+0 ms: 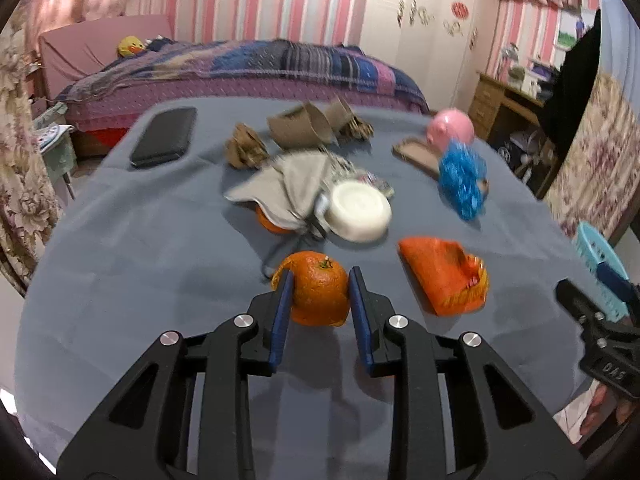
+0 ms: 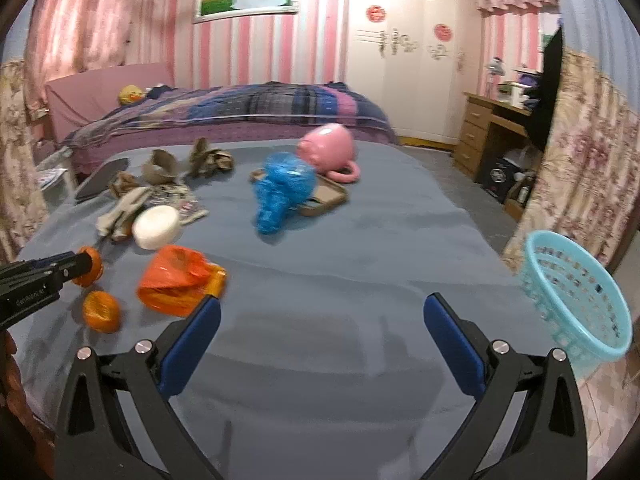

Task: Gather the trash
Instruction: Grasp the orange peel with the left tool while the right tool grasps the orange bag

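On the grey-blue cloth of the table [image 1: 120,248] we see, far left, a flat black case [image 1: 164,136], then crumpled brown paper scraps [image 1: 244,148] and a folded piece of cardboard [image 1: 304,126] toward the far edge. Nearer us lies a beige cloth [image 1: 280,188] with an overturned white bowl [image 1: 358,210] touching its right side. Directly in front of us, our left gripper [image 1: 318,294] has its blue pads [image 1: 282,316] pressed against both sides of a piece of orange peel [image 1: 318,292], a hollow, stem-topped shell that sits on the cloth between the fingers; the jaws are clenched on it and the tool slopes downward toward the table. From the right wrist view the same peel [image 2: 90,266] shows at the tip of that tool, with a second orange piece [image 2: 102,312] lying loose just beside it. To the right of these lies a crumpled orange plastic bag [image 1: 442,276], close to the left pad of our right gripper [image 2: 322,324], whose jaws stand wide apart and released over bare cloth, holding nothing, angled down at the table. Further back sit a blue crinkled wrapper [image 2: 280,192] and a pink piggy bank [image 2: 330,146]. At the far right edge a light blue plastic basket [image 2: 576,292] stands tilted beside the table.
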Motion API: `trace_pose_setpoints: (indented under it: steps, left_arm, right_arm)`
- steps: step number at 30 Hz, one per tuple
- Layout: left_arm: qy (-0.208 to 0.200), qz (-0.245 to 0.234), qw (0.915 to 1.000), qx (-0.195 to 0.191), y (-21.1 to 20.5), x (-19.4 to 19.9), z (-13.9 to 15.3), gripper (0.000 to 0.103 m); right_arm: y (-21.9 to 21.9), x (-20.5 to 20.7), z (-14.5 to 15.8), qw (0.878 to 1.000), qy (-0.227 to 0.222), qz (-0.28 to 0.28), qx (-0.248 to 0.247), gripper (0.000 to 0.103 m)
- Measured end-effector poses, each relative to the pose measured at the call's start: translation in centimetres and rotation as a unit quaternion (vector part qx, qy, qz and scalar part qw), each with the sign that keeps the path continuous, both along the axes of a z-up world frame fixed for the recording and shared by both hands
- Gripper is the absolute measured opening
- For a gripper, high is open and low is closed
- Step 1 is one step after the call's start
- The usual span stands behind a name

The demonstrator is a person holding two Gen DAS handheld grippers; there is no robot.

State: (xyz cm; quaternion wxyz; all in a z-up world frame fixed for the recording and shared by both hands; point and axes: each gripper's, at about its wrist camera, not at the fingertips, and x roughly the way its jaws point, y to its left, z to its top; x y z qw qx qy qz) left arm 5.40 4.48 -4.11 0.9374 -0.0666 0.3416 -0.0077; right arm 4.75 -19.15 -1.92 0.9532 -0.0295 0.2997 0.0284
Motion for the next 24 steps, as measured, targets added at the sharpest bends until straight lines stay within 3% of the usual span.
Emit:
trace_pose_setpoints:
  steps: [4,13,17,21,22,24]
  left_arm:
    - [-0.014,0.037,0.9989,0.025,1.2,-0.6,0.7,0.027]
    - [-0.003,0.067,0.9976,0.017,3.4,0.2,0.4,0.027]
    - [-0.001,0.063,0.9979,0.014,3.4,0.4,0.3,0.027]
    - [0.001,0.056,0.9983,0.014,2.9,0.5,0.1,0.027]
    - [0.002,0.055,0.9984,0.014,2.7,0.5,0.1,0.027]
    - [0.002,0.053,0.9984,0.018,2.5,0.5,0.1,0.027]
  right_arm:
    - [2.9,1.3,-0.2,0.999,0.011,0.046,-0.009,0.099]
    - [6.7,5.3,-2.5,0.995,0.054,0.090,-0.003,0.096]
    - [7.0,6.5,-4.0,0.990,0.094,0.106,0.015,0.062]
    - [7.5,6.4,-4.0,0.988,0.086,0.125,0.011,0.039]
    - [7.6,6.4,-4.0,0.988,0.083,0.128,0.010,0.027]
    - [7.6,6.3,-3.9,0.988,0.079,0.129,0.011,0.023]
